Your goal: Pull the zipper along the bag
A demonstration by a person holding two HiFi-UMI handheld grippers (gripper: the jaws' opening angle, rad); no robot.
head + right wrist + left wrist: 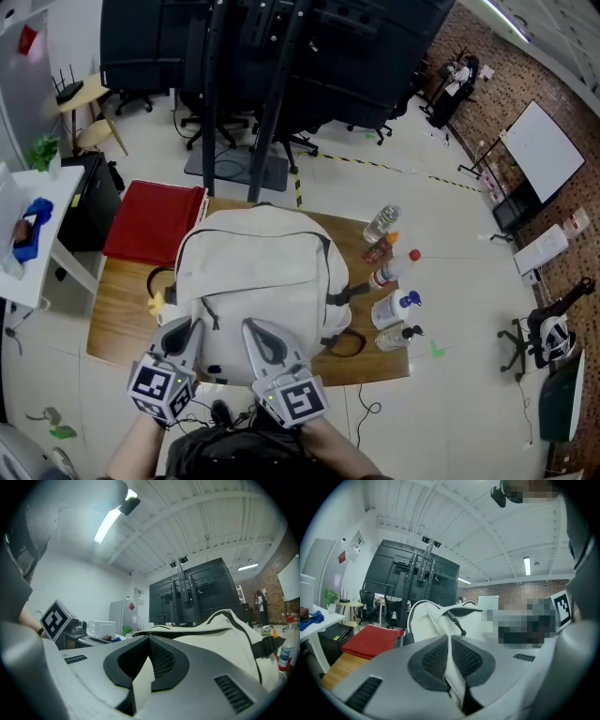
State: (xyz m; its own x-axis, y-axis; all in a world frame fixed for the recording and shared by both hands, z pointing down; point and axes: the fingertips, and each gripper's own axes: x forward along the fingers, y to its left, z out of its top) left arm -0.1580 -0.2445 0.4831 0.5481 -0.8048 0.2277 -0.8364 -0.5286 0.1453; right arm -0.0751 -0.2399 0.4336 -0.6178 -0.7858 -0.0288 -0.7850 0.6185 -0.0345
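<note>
Cream fabric is in both sets of jaws. Your left gripper (451,638) is pressed together on a fold of the bag (258,267). Your right gripper (149,641) is clamped on a narrow cream strip, and I can't tell whether that's a pull tab or just more cloth. A dark pull cord (456,624) lies on the bag just beyond the left jaws, and neither gripper is holding it. If that cord is the slider you want, you probably need to regrip with the right before hauling. Use the left pinch as the anchor, close behind the slider, and tension the fabric so the track lies flat. Pull along the line of the teeth, not up off the bag, and follow the curve round the top instead of cutting across it. The bag looks soft and sits upright at the near edge of the wooden worktop (117,323). It will likely drag with the pull, so keep the anchor firm. The bottles (389,281) stand just beside its right flank; don't sweep the bag into them.
</note>
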